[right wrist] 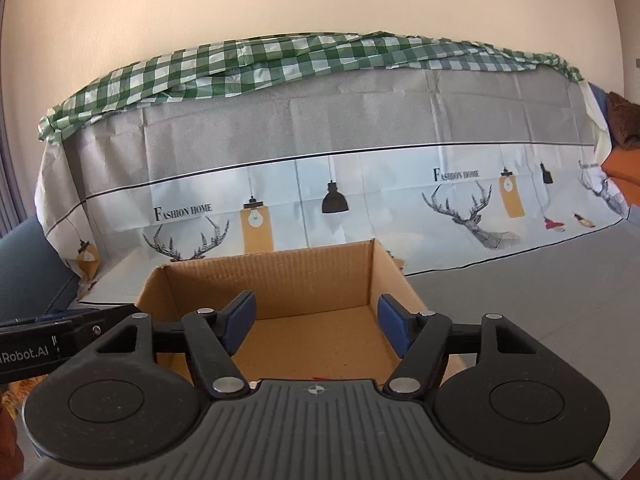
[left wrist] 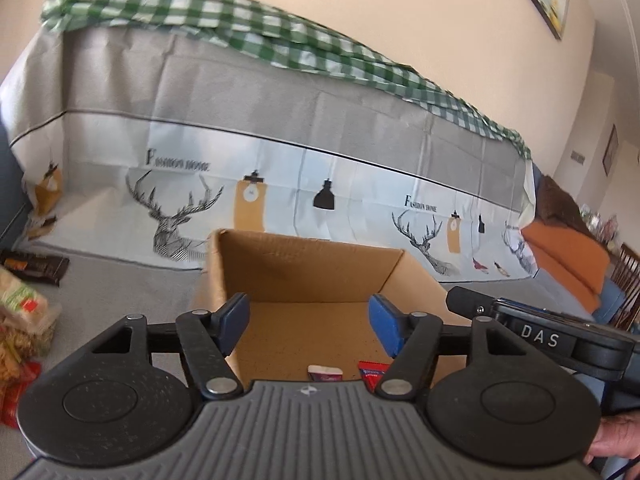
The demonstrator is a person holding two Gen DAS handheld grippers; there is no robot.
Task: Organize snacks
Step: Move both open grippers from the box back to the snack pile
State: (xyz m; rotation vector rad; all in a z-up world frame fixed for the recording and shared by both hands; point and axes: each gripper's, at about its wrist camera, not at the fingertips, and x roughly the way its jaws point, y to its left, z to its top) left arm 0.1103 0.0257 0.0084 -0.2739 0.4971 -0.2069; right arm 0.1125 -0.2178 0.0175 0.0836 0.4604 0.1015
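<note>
1. Left gripper (left wrist: 307,322): its blue-padded fingers (left wrist: 234,316) stand wide apart and hold nothing. It hangs over the near rim of the open brown cardboard box (left wrist: 304,268).
2. Right gripper (right wrist: 316,322): its blue-padded fingers (right wrist: 394,320) are likewise spread wide and empty, and it looks into the same cardboard box (right wrist: 280,276) from the other side.
3. On the box floor, just past the left gripper's body, lie a small pale-topped packet (left wrist: 325,373) and a red-and-blue wrapper (left wrist: 372,372). Both are mostly hidden.
4. The loose snacks wait to the left of the box on the grey covered surface (left wrist: 120,280): a crinkled clear bag of pale crackers with a green and red label (left wrist: 22,304), red packaging (left wrist: 18,392) below it, and further back a flat dark brown bar wrapper (left wrist: 34,266).
5. Handling, as I judge it: all look light. The bag is soft, slippery film with brittle contents, so pinch a top seam or corner, gently. The bar is stiffer and flat; take it across its narrow width.
6. Beyond, a grey printed cloth with stag heads and lamps (right wrist: 320,200) drapes what looks like a sofa, with green checked cloth (right wrist: 280,64) on top.
</note>
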